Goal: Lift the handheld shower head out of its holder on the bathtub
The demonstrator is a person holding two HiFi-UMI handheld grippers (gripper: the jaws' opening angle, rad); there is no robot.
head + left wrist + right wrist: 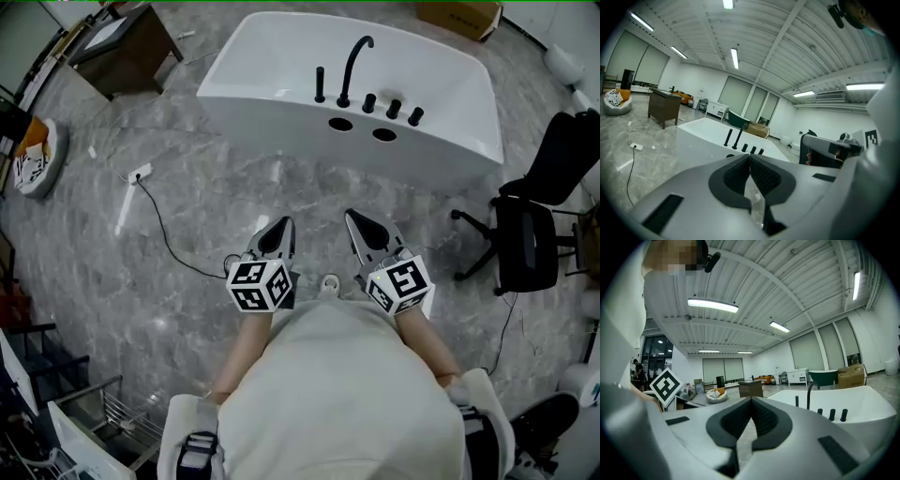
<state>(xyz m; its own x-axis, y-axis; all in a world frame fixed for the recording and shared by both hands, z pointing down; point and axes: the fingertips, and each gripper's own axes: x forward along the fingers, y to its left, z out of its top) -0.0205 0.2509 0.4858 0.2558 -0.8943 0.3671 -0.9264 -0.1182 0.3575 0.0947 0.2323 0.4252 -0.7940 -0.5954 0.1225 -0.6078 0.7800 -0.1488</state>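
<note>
Nearest the head camera is the person's pale shirt (337,394), filling the bottom of the head view. Both forearms reach out from it over a grey marbled floor (206,272).

The left gripper (281,230) and the right gripper (358,225) are side by side just in front of the body. Each has its marker cube toward the person and its tips toward the bathtub (281,56). In the left gripper view the two ribbed dark pads are pressed together with nothing between them. The right gripper view shows the same, jaws fully closed and empty.

The white bathtub is well apart from both grippers, across a stretch of open floor. On its near rim stands a row of black fittings. The shower head (320,84) is the slim upright rod at the left end of the row, seated on the rim. Just right of it is the tall curved faucet (354,61), then three short knobs (394,108). Neither gripper touches any of these.

A black office chair (530,234) is to the right of the tub and a brown cabinet (122,42) is to its far left. A thin black cable (164,230) trails across the floor on the left.
</note>
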